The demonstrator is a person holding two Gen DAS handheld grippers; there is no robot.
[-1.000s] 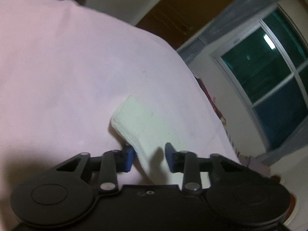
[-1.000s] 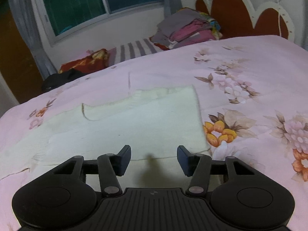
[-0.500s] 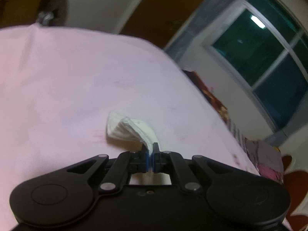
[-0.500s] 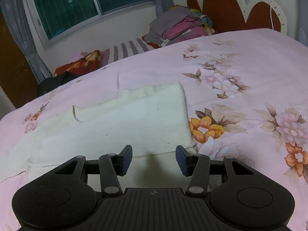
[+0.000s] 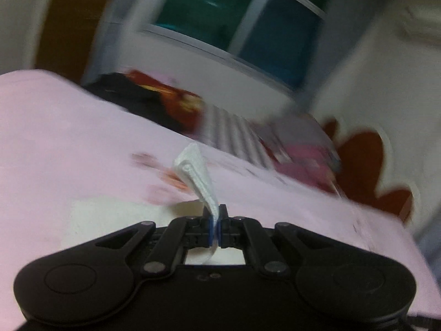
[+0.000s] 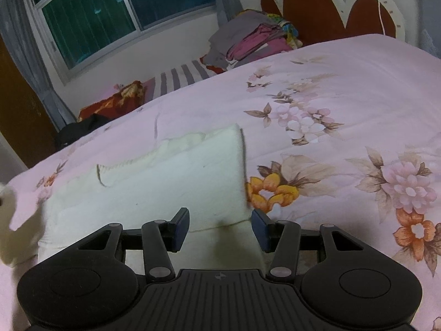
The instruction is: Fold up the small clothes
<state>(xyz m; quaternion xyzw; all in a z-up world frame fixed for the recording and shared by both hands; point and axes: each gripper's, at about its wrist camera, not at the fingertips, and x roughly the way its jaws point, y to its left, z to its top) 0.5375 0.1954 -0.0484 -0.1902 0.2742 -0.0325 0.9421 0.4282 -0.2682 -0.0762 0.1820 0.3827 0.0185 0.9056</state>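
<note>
The left gripper (image 5: 215,222) is clamped on a ribbed cuff of a cream garment (image 6: 154,182), the cloth rising from its jaws toward 12 o'clock. The view is blurred. The right gripper (image 6: 220,227) hangs with fingers apart just above the garment's near edge, gripping nothing. The garment lies flat on a pink floral bedspread (image 6: 344,104), at the centre of the right view, with its folded edge at 1 o'clock.

To fold well, I judge the left should carry the cuff across the body in a smooth arc, lay it flat and square to the edges, while the right pins the near hem.

The garment looks soft, thick and fleecy; the bedspread is smooth. A pile of clothes (image 6: 253,38) sits at 12 o'clock.
</note>
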